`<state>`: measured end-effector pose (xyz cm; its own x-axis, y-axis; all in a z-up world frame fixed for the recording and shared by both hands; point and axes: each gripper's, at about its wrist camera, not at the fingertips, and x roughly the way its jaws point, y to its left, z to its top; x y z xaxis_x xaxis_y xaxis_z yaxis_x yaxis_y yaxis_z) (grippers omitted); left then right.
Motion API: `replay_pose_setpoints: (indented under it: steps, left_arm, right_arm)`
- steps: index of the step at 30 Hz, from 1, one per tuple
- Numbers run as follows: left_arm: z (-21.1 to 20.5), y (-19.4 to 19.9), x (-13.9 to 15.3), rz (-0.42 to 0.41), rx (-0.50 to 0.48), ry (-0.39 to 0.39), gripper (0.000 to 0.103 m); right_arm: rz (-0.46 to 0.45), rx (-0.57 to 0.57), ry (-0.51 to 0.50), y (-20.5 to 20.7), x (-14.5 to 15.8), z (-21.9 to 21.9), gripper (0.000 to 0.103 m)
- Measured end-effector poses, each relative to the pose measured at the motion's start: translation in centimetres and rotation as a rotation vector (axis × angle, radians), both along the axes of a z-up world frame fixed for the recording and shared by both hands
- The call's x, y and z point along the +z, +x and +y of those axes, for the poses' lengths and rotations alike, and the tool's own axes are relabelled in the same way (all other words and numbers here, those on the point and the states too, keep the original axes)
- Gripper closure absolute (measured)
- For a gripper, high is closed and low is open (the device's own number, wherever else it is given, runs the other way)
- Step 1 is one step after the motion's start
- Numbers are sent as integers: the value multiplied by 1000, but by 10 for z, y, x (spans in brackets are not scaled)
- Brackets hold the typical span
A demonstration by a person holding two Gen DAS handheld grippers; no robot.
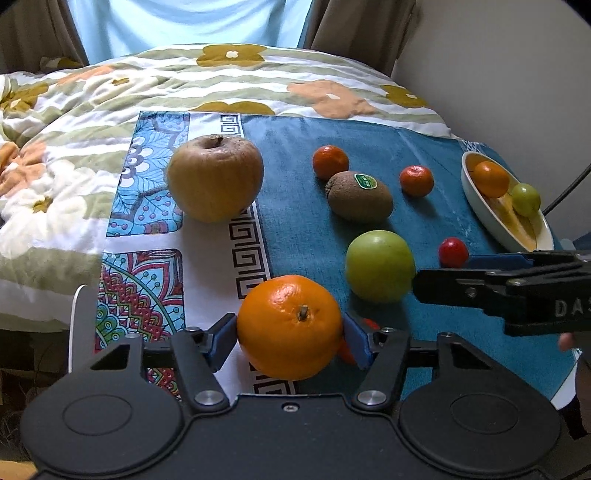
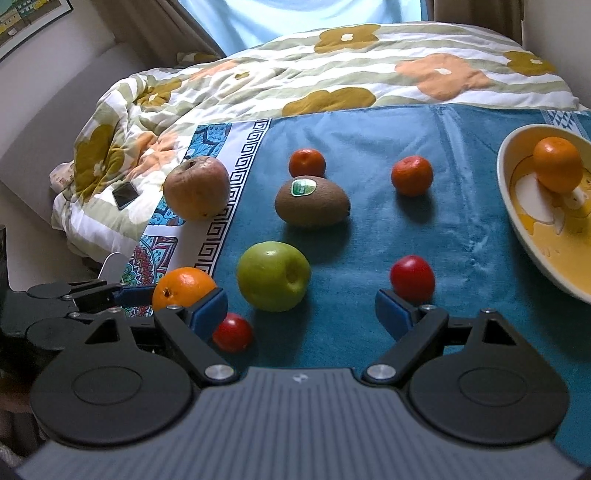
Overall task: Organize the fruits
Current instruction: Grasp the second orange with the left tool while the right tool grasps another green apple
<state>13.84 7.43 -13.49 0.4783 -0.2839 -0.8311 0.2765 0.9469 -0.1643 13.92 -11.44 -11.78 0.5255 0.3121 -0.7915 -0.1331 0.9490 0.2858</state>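
Big orange [image 1: 290,326] sits bottom centre of the left wrist view, on the patterned white border of the cloth [image 1: 314,140], stem up. Left gripper [image 1: 290,338] has its blue pads [image 1: 221,339] pressed on both sides of it, so it is clamped on the orange. In the right wrist view the same orange shows at lower left, with the left gripper's blue finger against it.

Green apple [image 2: 272,275] lies just right of the orange on the blue part of the cloth, not touching it. Kiwi [image 2: 312,201] with a green sticker is beyond it, centre frame, and a small tangerine [image 2: 306,162] sits right behind the kiwi; cannot tell if they touch. Second tangerine [image 2: 412,175] is off to the right, apart. Brownish wrinkled apple [image 2: 195,192] is at left, on the cloth's border.

Right gripper [image 2: 301,314] is at bottom centre of its own view, jaws spread wide with nothing between the pads. One small red fruit [image 2: 412,277] is just beyond its right finger tip, another red fruit [image 2: 232,332] is just beside its left finger.

Yellow-and-white bowl [image 2: 517,206] at right edge holds a small orange [image 2: 557,164]; the left wrist view also shows a green grape [image 1: 525,199] in it.

Floral quilt [image 2: 332,74] fills the top, a phone [image 2: 125,195] lies on it at left, and curtains [image 1: 332,22] hang behind.
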Motion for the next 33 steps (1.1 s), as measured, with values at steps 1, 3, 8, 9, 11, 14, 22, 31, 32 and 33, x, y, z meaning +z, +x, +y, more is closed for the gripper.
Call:
replay_pose_setpoints:
  steps: [1,3,8,9,11,14,22,31,32,33]
  left_arm:
    - [0,-1,0,-3,-1,5,37]
    - [0,-2,1,-10,-5,16,37]
    - [2,-7,1,-22,-11,38,38]
    - [2,-7,1,-23,-9,40,38]
    - [4,-8,1,-23,-4,42,38]
    - [6,-11,1,-27,3,50,38]
    - [9,-16,2,-39,18,73,38]
    - [6,-22,8,-65,40,92,38]
    - [5,-23,10,-69,43,94,38]
    - [4,-24,12,-75,47,96,38]
  right_arm:
    - [0,3,0,1,-1,2,2]
    - [2,9,-2,4,-3,5,3]
    - [12,28,4,11,-9,12,10]
    - [13,30,4,12,-10,14,12]
    - [16,37,3,15,-13,17,14]
    - [16,45,-3,20,-17,21,18]
    - [7,53,-33,27,-23,28,23]
    - [-12,88,-27,25,-22,31,33]
    - [-15,91,-25,23,-21,31,33]
    - [-18,95,-24,22,-20,30,33]
